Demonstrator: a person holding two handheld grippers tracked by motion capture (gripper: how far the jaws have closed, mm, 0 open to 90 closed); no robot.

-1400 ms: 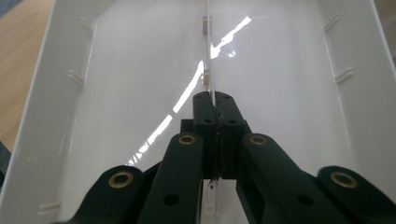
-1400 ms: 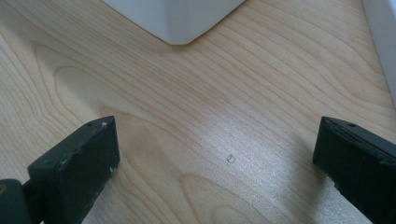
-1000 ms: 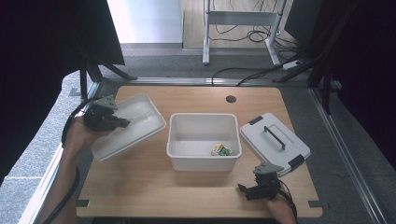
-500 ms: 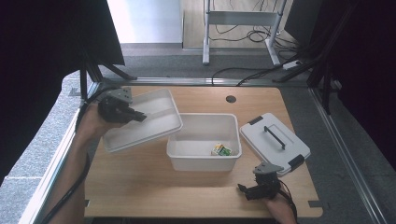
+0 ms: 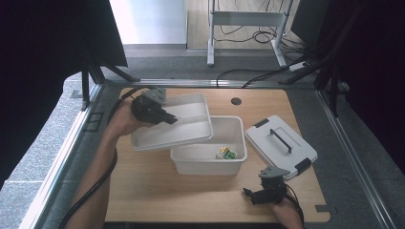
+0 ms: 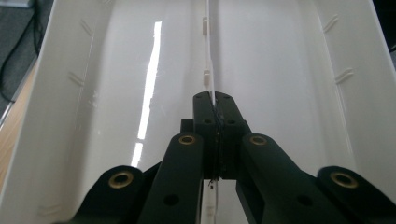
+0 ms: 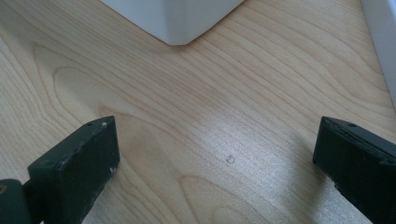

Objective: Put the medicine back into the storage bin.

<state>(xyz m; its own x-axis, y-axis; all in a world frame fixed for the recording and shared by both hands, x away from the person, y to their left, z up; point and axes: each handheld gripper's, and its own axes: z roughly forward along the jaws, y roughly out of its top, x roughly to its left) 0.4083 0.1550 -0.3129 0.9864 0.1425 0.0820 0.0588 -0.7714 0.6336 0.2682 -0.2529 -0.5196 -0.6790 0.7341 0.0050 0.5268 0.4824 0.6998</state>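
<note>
Gripping the tray's divider, left gripper holds the tray aloft.

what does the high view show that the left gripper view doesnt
The high view takes in the open white bin with a small green and yellow packet inside, the grey lid with a black handle lying to its right, the wooden table, and the right gripper resting low near the front edge. The left gripper view gives the close detail: the jaws pinched on the thin centre divider of the white tray. Both show the left gripper holding that tray, which the high view places partly over the bin's left rim.
</note>
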